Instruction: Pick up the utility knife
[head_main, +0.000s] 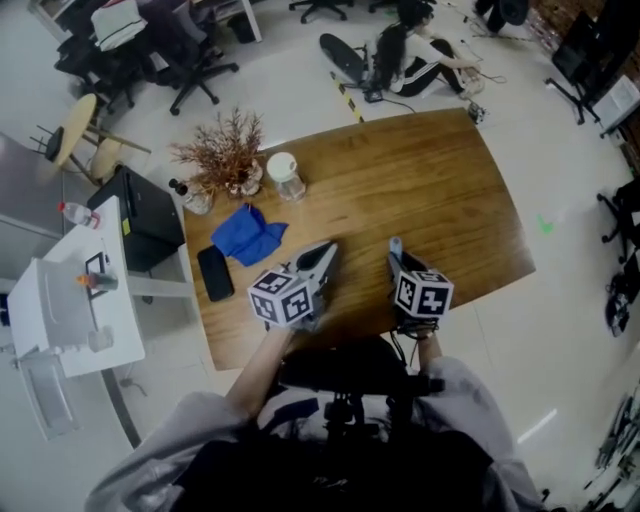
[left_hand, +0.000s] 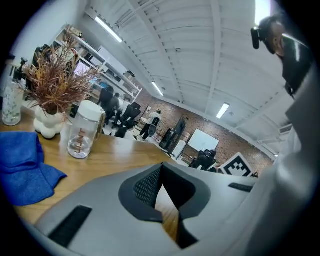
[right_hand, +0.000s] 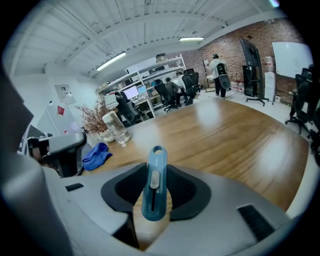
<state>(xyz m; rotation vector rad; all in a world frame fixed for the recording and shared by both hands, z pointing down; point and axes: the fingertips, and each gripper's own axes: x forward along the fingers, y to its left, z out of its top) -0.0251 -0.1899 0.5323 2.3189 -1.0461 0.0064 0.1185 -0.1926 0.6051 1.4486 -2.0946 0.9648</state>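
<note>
The utility knife (right_hand: 154, 185) is slim and blue-grey, with a pale slider and a hole at its far end. My right gripper (right_hand: 156, 172) is shut on it, and the knife sticks out forward between the dark pads (right_hand: 182, 190). In the head view the knife (head_main: 395, 245) pokes out ahead of the right gripper (head_main: 397, 262), just above the near part of the wooden table (head_main: 430, 170). My left gripper (head_main: 322, 252) sits beside it to the left. Its jaws meet at the tips with nothing between them (left_hand: 161, 172).
A blue cloth (head_main: 248, 235), a black phone (head_main: 214, 272), a lidded clear jar (head_main: 285, 176) and a dried plant in a white vase (head_main: 225, 150) sit on the table's left part. A white cart (head_main: 70, 290) and a black box (head_main: 145, 215) stand left of the table.
</note>
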